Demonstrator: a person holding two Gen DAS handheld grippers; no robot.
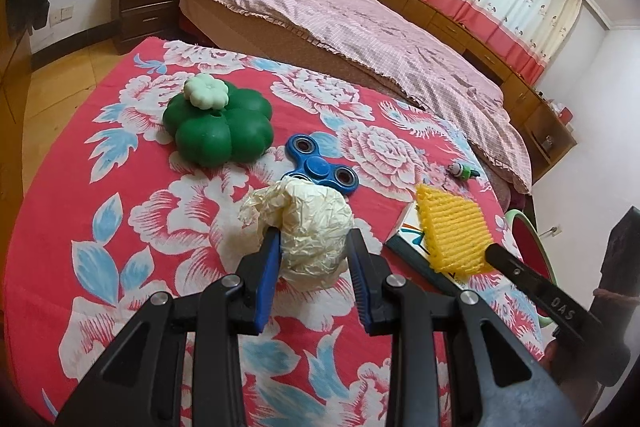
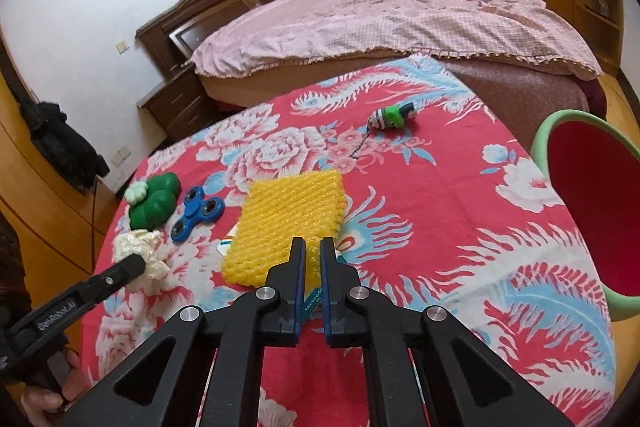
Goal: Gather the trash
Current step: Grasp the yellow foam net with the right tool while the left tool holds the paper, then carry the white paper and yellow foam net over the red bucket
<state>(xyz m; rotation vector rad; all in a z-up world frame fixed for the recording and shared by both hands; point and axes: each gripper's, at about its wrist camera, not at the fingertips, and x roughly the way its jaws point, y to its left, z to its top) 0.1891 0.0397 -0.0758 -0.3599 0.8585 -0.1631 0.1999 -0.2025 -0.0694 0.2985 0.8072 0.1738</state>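
Note:
My left gripper (image 1: 314,241) is closed around a crumpled cream paper ball (image 1: 308,223), one finger on each side, on the red floral tablecloth (image 1: 120,227). The ball also shows in the right wrist view (image 2: 140,255). My right gripper (image 2: 313,247) is shut on the near edge of a yellow foam net (image 2: 288,223), which lies over a small box (image 1: 408,241). The net shows in the left wrist view (image 1: 452,231). A green bin with a red inside (image 2: 592,195) stands beside the table at the right.
A green clover-shaped toy (image 1: 218,121), a blue fidget spinner (image 1: 320,163) and a small green striped toy on a chain (image 2: 392,117) lie on the cloth. A bed with a pink cover (image 2: 400,15) stands behind the table.

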